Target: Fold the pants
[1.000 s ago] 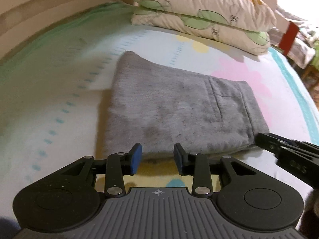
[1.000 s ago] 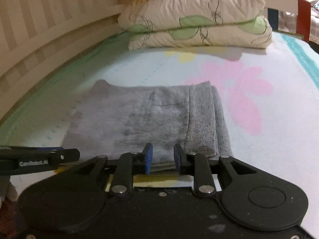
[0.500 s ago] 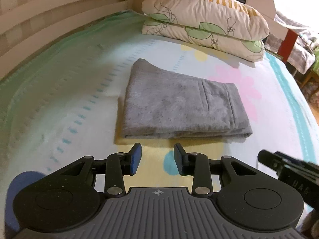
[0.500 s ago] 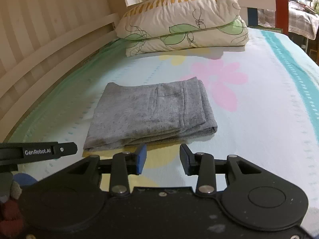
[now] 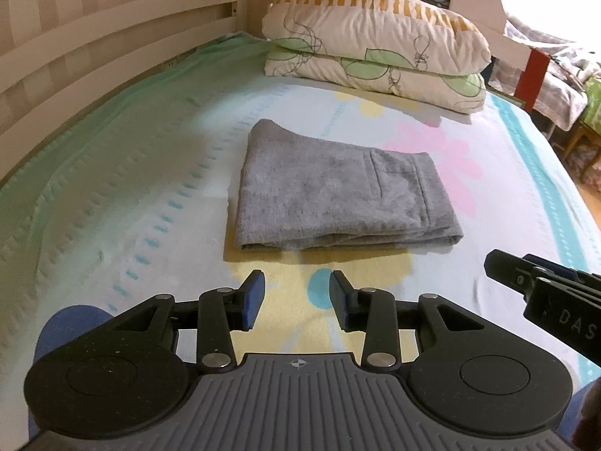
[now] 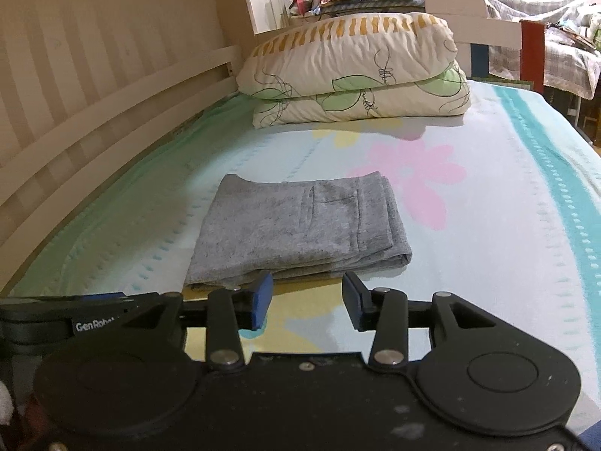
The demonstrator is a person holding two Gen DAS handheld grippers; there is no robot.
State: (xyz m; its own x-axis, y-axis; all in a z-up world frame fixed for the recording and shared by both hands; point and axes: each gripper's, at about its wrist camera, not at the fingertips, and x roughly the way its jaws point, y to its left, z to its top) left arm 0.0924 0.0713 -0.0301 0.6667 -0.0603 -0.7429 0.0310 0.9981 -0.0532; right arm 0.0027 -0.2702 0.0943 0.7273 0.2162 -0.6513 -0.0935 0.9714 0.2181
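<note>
Left wrist view shows the gray pants (image 5: 338,195) folded into a neat flat square in the middle of the bed (image 5: 124,203), so the folding looks done. The left gripper (image 5: 296,297) is open and holds nothing. The right gripper (image 6: 306,297) is opening, nothing between its jaws. Both sit apart from the pants. Two flowery pillows (image 6: 357,71) are stacked by the wooden headboard (image 6: 94,86).

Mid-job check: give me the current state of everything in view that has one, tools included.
Gray pants: folded into a compact rectangle, flat on the bed, untouched.
Pillows: two stacked at the head.
Left tool: open, empty, short of the pants.
Right tool: opening, nothing between its pads.
</note>
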